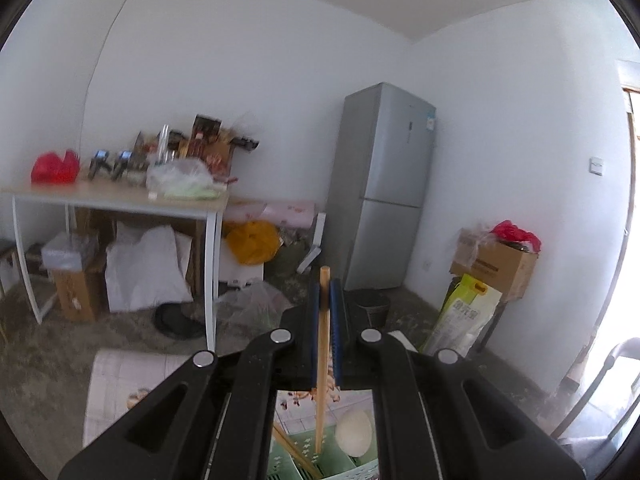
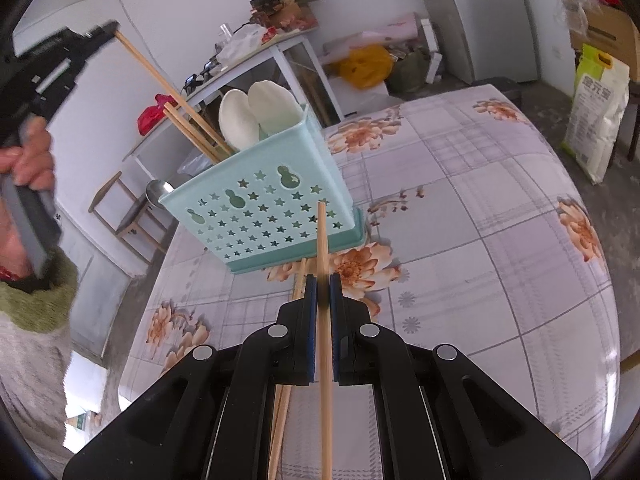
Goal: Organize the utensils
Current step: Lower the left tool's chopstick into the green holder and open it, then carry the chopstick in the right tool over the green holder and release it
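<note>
A light-blue perforated utensil holder stands on the floral tablecloth. It holds two white spoons and several wooden chopsticks. My left gripper is shut on a chopstick whose lower end reaches down into the holder, beside a white spoon. In the right wrist view the left gripper is above the holder at upper left. My right gripper is shut on another chopstick, in front of the holder. More chopsticks lie on the table under it.
A metal spoon lies behind the holder. Beyond the table are a cluttered white desk, a grey fridge, cardboard boxes, a rice sack and a wooden stool.
</note>
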